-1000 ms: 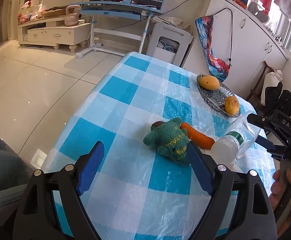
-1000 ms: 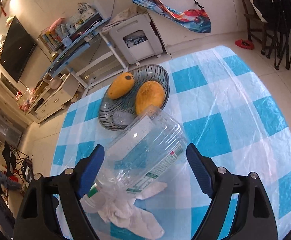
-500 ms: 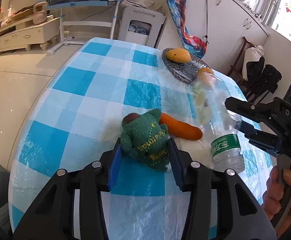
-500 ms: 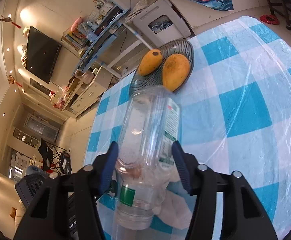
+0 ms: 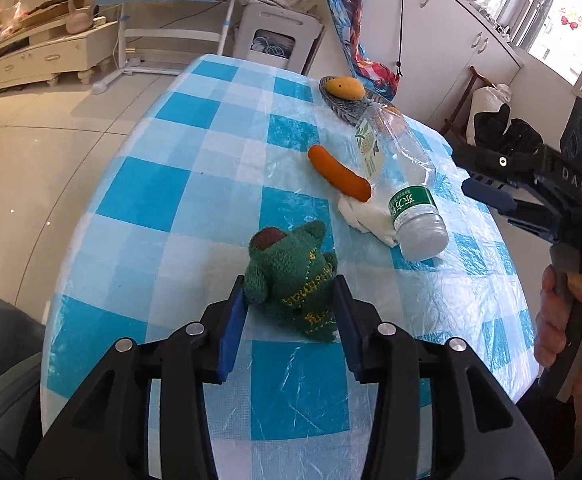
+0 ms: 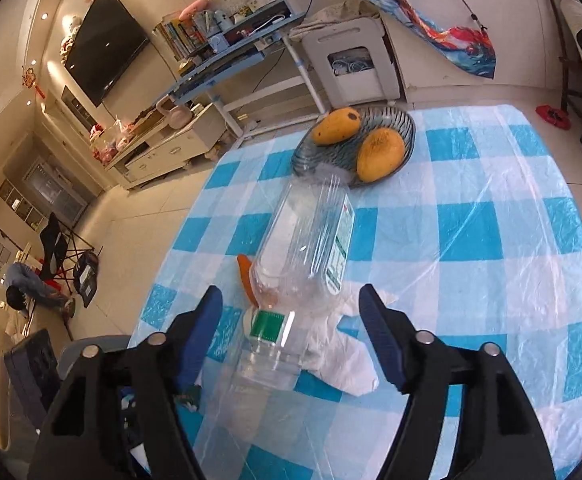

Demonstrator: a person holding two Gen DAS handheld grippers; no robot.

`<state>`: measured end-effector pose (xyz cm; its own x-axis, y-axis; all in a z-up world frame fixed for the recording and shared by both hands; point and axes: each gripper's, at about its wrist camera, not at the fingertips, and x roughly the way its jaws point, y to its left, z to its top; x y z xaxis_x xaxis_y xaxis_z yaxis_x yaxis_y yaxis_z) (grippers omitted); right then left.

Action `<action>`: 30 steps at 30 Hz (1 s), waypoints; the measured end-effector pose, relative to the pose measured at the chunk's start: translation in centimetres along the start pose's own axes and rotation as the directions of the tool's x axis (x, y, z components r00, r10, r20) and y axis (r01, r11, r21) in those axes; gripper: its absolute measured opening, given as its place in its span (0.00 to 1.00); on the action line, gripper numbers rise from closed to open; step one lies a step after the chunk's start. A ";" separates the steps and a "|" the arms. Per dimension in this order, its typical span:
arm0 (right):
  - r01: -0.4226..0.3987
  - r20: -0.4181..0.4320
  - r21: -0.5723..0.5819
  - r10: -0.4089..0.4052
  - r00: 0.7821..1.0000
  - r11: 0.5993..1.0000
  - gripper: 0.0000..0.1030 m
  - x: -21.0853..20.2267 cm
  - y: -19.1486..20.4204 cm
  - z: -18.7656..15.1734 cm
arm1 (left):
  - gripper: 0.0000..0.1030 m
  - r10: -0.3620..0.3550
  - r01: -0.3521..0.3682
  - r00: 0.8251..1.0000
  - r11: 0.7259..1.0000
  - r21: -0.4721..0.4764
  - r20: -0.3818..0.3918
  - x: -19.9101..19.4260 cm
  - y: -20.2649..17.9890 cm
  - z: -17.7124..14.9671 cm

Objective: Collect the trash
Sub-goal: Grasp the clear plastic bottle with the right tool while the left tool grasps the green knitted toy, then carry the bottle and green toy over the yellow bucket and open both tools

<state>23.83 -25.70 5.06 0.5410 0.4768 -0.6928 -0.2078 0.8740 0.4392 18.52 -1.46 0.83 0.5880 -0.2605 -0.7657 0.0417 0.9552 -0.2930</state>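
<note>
Two grippers are in play over the checked tabletop point(image 5: 195, 200). My left gripper point(image 5: 291, 300) is clenched on the green knitted toy point(image 5: 291, 276), its blue pads pressed against both sides of it. The toy sits toward the near half of the tabletop, with a wide stretch of bare cloth to its left running out to the rounded edge and floor beyond.

My right gripper point(image 6: 291, 312) is released, its pads spread well apart on either side of the clear bottle point(image 6: 311, 248). The bottle lies on its side, capless neck and green band toward me, its base pointing at the fruit dish point(image 6: 405, 120). I can't tell whether either pad touches it; both look just clear of the plastic.

Under the bottle neck lies a crumpled white tissue point(image 6: 343, 356), spreading out to the right of it. An orange sausage point(image 5: 339, 174) rests just beside the bottle on its left, one end touching the tissue. The dish holds two mangoes point(image 6: 381, 154) and sits near the far edge of the tabletop, the bottle base close against its rim.

Right of the bottle, in the right wrist view, the cloth is open all the way to the curved edge. Between the toy and the tissue there is a clear gap of cloth.
</note>
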 end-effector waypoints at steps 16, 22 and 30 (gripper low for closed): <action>0.084 -0.015 0.006 -0.084 0.996 0.996 0.57 4.4 -0.1 0.1 | 0.25 0.061 -0.063 0.998 0.996 0.070 0.028 0.4 -1.4 -1.0; -0.063 0.028 0.103 0.060 0.998 0.993 0.57 -0.8 -2.0 -3.0 | 0.23 0.071 -0.080 0.993 0.992 0.095 0.091 -1.6 -2.2 -2.0; -0.166 0.058 0.179 0.158 0.986 0.970 0.57 -5.7 -3.1 -9.2 | 0.23 0.050 -0.061 0.993 0.993 0.098 0.108 -4.0 -3.3 -4.5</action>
<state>13.94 -30.25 2.38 0.5475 0.6029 -0.5803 -0.1452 0.7514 0.6437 12.40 -4.14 2.32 0.6730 -0.1956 -0.7133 0.0850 0.9785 -0.1881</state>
